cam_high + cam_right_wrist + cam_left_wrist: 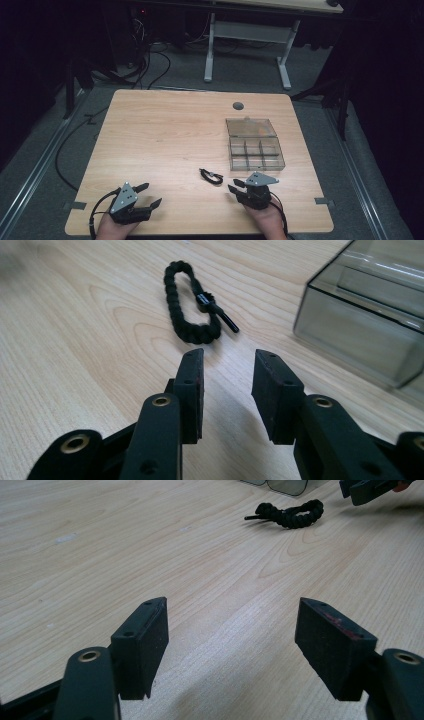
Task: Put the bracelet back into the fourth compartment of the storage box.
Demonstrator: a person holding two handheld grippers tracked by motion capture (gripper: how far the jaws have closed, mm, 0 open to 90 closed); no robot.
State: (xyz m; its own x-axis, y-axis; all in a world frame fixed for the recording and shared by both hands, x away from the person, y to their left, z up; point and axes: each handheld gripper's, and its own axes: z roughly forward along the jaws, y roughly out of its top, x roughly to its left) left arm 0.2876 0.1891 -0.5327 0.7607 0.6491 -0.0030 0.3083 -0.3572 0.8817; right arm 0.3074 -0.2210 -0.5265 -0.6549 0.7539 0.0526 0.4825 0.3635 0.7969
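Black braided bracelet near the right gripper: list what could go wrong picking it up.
1. The bracelet lies flat on the table; the right gripper, open just short of it, may scrape wood or slip off.
2. The clear compartment box sits close beside; a sweep could nudge it.

Both grippers, left gripper (148,195) and right gripper (237,186), are matte black, each topped with a grey three-cornered plate bearing small dark screw heads. A black cable trails from each along the hand. Close up, the jaws end in rectangular black pads (276,390) with small recessed holes; brass-ringed pivot holes sit behind them, and one left pad (334,642) shows reddish scuffing.
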